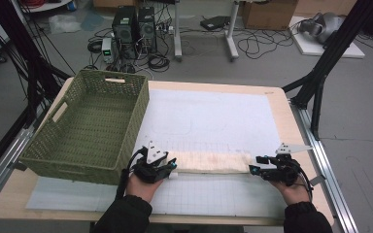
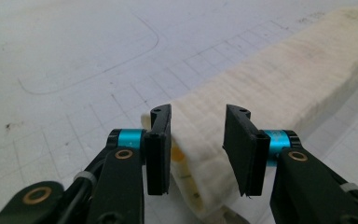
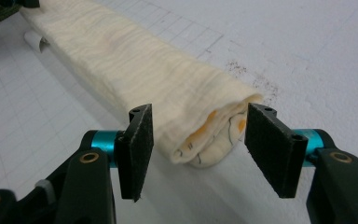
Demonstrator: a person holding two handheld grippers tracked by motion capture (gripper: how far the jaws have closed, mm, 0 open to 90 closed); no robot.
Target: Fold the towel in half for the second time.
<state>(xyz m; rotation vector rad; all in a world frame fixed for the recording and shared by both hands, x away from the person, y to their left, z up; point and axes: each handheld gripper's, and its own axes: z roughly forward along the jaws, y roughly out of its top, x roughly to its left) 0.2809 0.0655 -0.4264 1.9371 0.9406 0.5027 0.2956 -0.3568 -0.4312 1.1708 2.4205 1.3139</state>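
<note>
**Both grippers slack at the ends of the folded cloth**

A long, cream-coloured folded cloth strip [image 1: 209,162] lies flat across the lower middle of the high view, on the white gridded mat [image 1: 213,121] that covers the wooden worktop [image 1: 281,104]. The left gripper [image 1: 171,165] sits at the strip's left end and the right gripper [image 1: 255,170] at its right end. In each gripper view the black fingers [image 2: 158,149] stand apart on either side of the cloth end, with clear gaps; neither pair presses on the fabric. The empty green woven plastic basket [image 1: 90,126] stands at the left of the frame, just beside the left hand.

The risk I see is in the layers. At the right end the folded edges, with orange print showing, bulge loosely between the fingers [image 3: 272,144]. If either pair closes on just the top layer, a lift would likely peel the fold open. Uneven raising of the two ends could let the middle sag and the strip unroll, and the left hand could easily knock the basket wall.
</note>
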